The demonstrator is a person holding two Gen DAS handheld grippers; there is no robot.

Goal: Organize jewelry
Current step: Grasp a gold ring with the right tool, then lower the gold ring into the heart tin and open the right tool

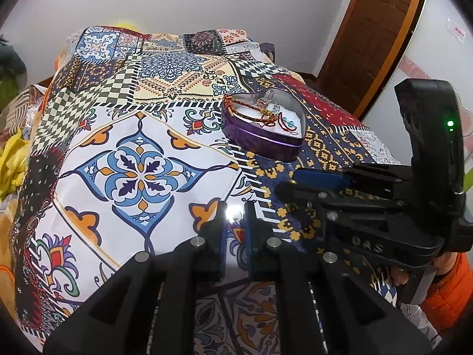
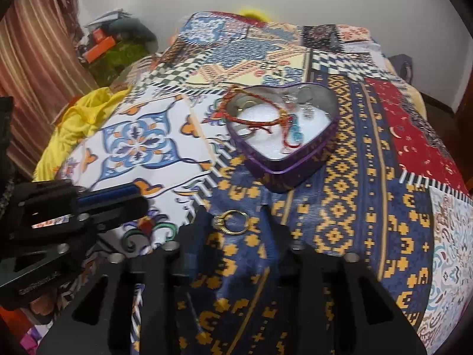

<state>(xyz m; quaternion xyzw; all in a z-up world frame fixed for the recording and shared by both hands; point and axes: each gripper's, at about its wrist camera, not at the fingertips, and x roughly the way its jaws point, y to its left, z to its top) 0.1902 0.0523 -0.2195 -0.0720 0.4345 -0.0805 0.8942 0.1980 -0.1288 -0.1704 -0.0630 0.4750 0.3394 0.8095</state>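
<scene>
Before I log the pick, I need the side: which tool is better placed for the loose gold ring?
Right. The right tool is open with the gold ring lying between its fingers on the patterned cloth. The left tool is nearly shut, off to the side.

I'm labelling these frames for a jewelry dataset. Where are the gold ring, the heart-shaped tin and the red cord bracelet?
gold ring (image 2: pixel 233 222): right wrist view, on its band.
heart-shaped tin (image 2: pixel 298 174): right wrist view, on its purple side wall.
red cord bracelet (image 2: pixel 251 122): right wrist view, on the cord crossing the tin.

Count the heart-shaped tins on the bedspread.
1: the purple heart-shaped tin sits on the patterned bedspread, with red cord bracelets inside. Others could lie outside these views.
</scene>
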